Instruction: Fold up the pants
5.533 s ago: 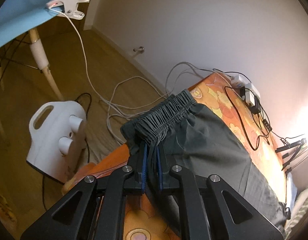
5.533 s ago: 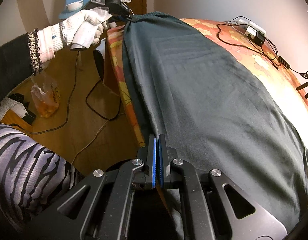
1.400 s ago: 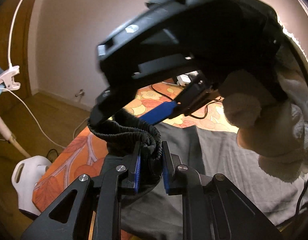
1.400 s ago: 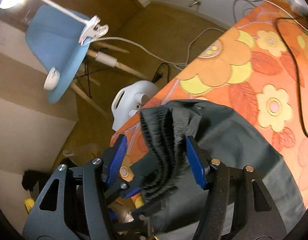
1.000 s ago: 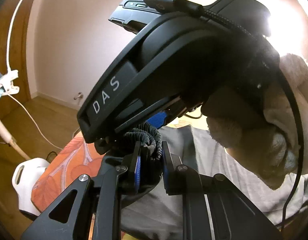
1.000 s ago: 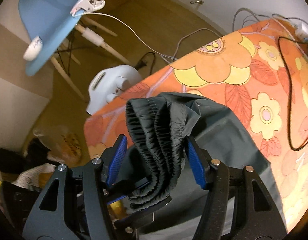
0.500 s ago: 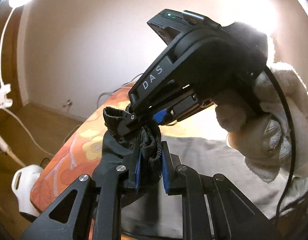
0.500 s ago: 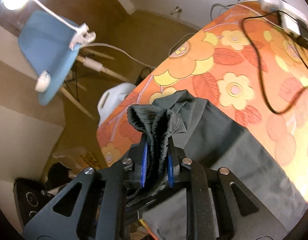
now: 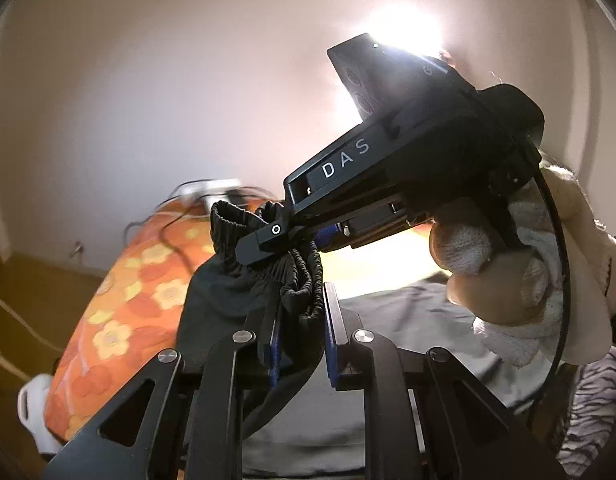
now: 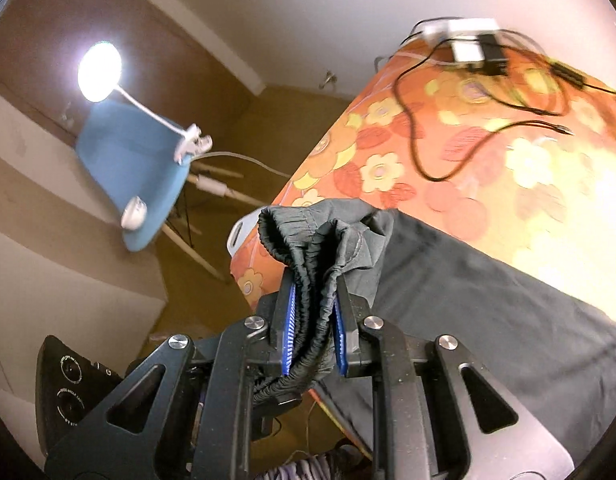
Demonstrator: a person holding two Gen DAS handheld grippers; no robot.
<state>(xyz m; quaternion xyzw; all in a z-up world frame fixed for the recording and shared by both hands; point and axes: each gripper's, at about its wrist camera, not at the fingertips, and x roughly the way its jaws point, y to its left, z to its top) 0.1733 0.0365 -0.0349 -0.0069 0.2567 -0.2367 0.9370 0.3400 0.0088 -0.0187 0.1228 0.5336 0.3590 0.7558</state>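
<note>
The dark grey pants lie on the orange flowered table, and their legs also show in the left wrist view. The bunched elastic waistband is lifted off the table. My left gripper is shut on the waistband. My right gripper is shut on the same waistband right beside it. In the left wrist view the right gripper crosses just above the left one, held by a white-gloved hand.
Black cables and a white power strip lie on the far part of the table. A blue chair with a clip lamp stands on the wooden floor at left. A white appliance sits on the floor by the table.
Both grippers have raised the bunched waistband higher and tilted upward. The right gripper closed on the waistband about half a second ago and still holds it next to the left.
</note>
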